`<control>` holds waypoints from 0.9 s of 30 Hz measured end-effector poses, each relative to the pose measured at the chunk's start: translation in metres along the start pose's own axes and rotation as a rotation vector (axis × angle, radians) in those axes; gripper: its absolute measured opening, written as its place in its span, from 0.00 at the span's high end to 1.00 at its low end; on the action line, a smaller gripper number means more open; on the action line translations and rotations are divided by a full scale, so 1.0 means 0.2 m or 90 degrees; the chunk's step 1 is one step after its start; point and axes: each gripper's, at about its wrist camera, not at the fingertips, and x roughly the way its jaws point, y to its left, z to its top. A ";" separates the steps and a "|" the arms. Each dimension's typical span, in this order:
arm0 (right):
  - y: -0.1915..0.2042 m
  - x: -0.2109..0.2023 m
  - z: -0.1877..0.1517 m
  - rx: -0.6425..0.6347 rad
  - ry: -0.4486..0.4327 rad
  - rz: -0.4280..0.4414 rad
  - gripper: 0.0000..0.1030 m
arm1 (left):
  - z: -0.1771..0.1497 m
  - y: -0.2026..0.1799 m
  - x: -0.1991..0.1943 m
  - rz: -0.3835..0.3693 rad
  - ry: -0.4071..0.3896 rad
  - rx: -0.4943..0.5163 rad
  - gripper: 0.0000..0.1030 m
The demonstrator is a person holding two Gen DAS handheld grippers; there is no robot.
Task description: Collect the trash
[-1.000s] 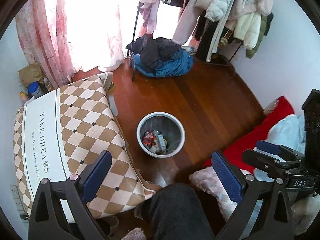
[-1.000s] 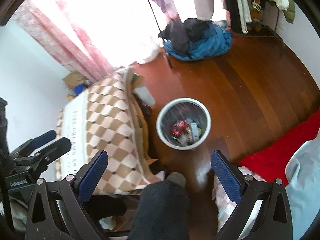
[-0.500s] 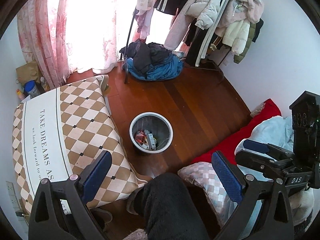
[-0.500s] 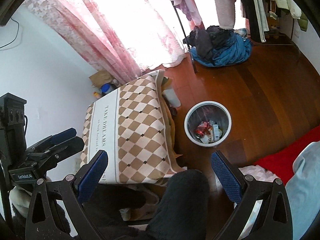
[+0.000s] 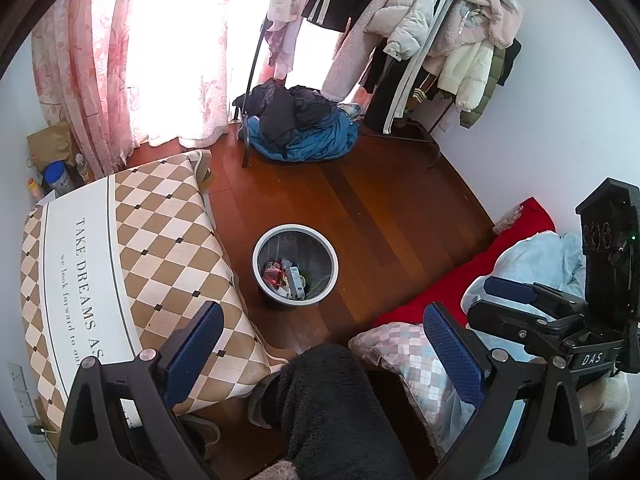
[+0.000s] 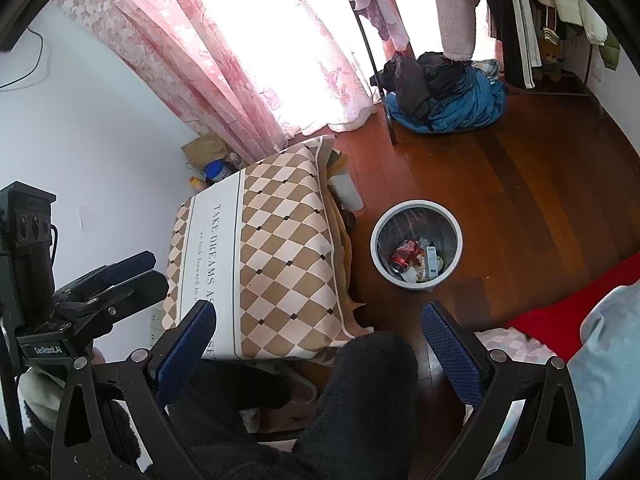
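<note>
a: what does the left wrist view show?

b: the left gripper (image 5: 320, 344) is held high above the floor, jaws spread wide with nothing between them. well below stands a grey waste bin (image 5: 295, 233) on the wooden floor (image 5: 380, 208), with a red can and paper scraps inside. a checked tablecloth (image 5: 160, 240) sits just beside the bin, and a dark fleece knee (image 5: 332, 396) fills the bottom.

a: and the right wrist view?

b: the right gripper (image 6: 320, 344) is also wide and empty. the bin (image 6: 416, 210) lies ahead, its trash (image 6: 416, 260) settled at the bottom. the other gripper juts in at the left edge.

a: how should the step go?

b: no loose trash is visible on the floor, so scan under the cloth's edge first, keep the jaws wide, and lower slowly.
</note>
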 end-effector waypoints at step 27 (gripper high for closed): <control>-0.05 0.00 0.00 -0.005 0.011 -0.018 0.00 | 0.00 0.03 0.03 -0.008 0.014 -0.005 0.00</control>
